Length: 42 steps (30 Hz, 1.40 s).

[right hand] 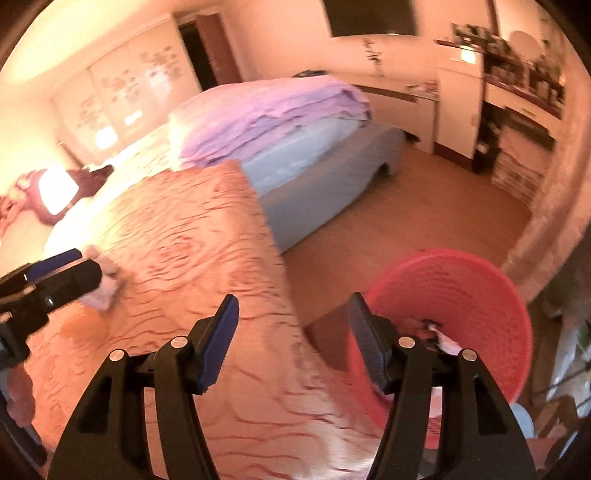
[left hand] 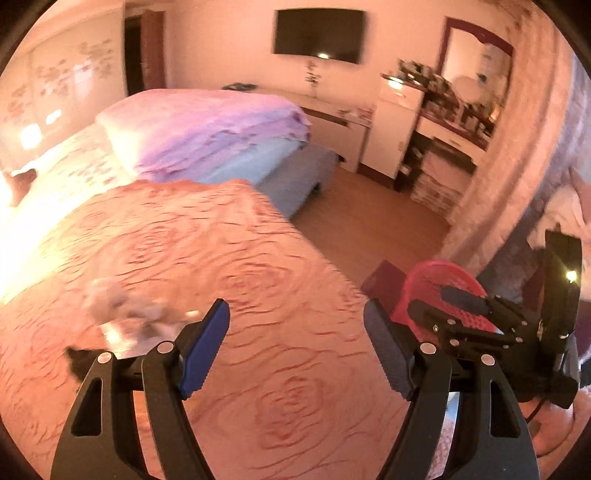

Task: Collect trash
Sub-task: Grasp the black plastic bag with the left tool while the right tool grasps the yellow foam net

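Beside the bed [left hand: 229, 251], off its near corner, the red basket [right hand: 461, 295] already holds at least one scrap, so the job looks partly done. A crumpled tissue [left hand: 125, 310] lies on the orange bedspread, well apart from the basket. The left gripper [left hand: 295, 343] hovers just beside it, jaws wide and empty; the right gripper [right hand: 291, 339], jaws spread and empty, hangs at the basket's rim.

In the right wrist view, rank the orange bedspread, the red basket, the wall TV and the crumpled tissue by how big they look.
1. orange bedspread
2. red basket, though nearness to the camera enlarges it
3. wall TV, partly cut off by the frame edge
4. crumpled tissue, partly hidden behind the left gripper
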Available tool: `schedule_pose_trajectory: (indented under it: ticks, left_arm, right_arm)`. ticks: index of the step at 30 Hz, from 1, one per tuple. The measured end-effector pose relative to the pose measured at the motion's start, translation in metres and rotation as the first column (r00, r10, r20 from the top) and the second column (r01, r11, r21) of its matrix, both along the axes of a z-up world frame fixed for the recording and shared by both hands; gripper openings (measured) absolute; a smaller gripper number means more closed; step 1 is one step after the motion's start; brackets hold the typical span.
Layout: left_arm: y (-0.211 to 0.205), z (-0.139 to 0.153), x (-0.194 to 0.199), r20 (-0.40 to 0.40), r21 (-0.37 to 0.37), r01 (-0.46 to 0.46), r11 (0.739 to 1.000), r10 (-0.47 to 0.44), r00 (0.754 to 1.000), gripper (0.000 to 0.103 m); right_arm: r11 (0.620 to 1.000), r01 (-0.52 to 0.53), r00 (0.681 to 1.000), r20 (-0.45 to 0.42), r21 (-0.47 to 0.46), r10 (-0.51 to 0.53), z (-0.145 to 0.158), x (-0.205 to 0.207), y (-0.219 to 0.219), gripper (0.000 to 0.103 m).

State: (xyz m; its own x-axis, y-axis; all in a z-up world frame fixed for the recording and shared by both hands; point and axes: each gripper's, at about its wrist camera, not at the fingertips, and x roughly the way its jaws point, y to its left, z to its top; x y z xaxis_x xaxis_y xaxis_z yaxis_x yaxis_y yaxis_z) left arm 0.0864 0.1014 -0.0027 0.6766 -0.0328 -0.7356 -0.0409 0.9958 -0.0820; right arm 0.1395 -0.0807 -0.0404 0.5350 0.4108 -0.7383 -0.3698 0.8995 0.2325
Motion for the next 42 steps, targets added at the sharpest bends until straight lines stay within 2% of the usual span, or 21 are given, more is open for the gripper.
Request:
schedule_pose_trajectory:
  ticks: [3,6,10,14,17,20,25,27,28,29,32,35,42]
  left_arm:
    - [0.027,0.007,-0.014,0.014,-0.004,-0.07,0.998,0.07,0.997,0.072]
    - [0.057,0.01,-0.03,0.026,0.021,-0.143,0.989,0.143,0.989,0.072]
    - [0.104,0.01,-0.058,0.034,0.028,-0.257,0.966,0.256,0.966,0.072]
    - [0.142,-0.006,-0.072,-0.013,0.027,-0.337,0.941,0.338,0.941,0.072]
    - [0.159,-0.024,-0.074,-0.063,-0.034,-0.345,0.938,0.343,0.937,0.072]
    - [0.166,-0.036,-0.07,-0.086,-0.093,-0.324,0.941,0.317,0.945,0.072]
    - [0.166,-0.044,-0.056,-0.082,-0.116,-0.286,0.951,0.278,0.957,0.072]
    - [0.17,-0.05,-0.05,-0.091,-0.108,-0.293,0.95,0.284,0.954,0.071]
    - [0.172,-0.053,-0.049,-0.096,-0.11,-0.297,0.948,0.288,0.953,0.063]
    - [0.174,-0.057,-0.047,-0.109,-0.123,-0.299,0.946,0.286,0.952,0.05]
    - [0.181,-0.064,-0.048,-0.12,-0.163,-0.303,0.939,0.286,0.951,0.038]
    - [0.183,-0.064,-0.054,-0.106,-0.175,-0.301,0.937,0.286,0.952,0.033]
    - [0.197,-0.058,-0.08,-0.09,-0.17,-0.364,0.916,0.354,0.931,0.033]
  right_arm:
    - [0.998,-0.055,0.998,0.001,-0.004,0.055,0.004,-0.002,0.019,0.059]
    - [0.996,-0.09,0.996,0.001,-0.007,0.09,0.005,-0.008,0.031,0.06]
    - [0.993,-0.116,0.993,-0.004,-0.01,0.116,0.006,-0.011,0.04,0.06]
    - [0.991,-0.13,0.991,-0.016,-0.017,0.129,0.005,-0.011,0.047,0.06]
    - [0.989,-0.145,0.989,-0.025,-0.026,0.145,0.005,-0.012,0.055,0.06]
    - [0.986,-0.162,0.987,-0.023,-0.033,0.161,0.006,-0.012,0.063,0.06]
    - [0.978,-0.203,0.979,-0.01,-0.044,0.203,0.009,-0.018,0.079,0.06]
    - [0.972,-0.229,0.973,-0.007,-0.05,0.229,0.011,-0.021,0.087,0.06]
    - [0.97,-0.238,0.971,-0.006,-0.051,0.238,0.012,-0.021,0.09,0.059]
    - [0.967,-0.25,0.968,-0.005,-0.052,0.25,0.012,-0.023,0.094,0.059]
    - [0.952,-0.301,0.954,-0.008,-0.052,0.301,0.014,-0.029,0.108,0.059]
    - [0.93,-0.364,0.931,-0.021,-0.044,0.364,0.014,-0.034,0.125,0.059]
    - [0.854,-0.519,0.855,-0.039,-0.041,0.517,0.01,-0.052,0.17,0.059]
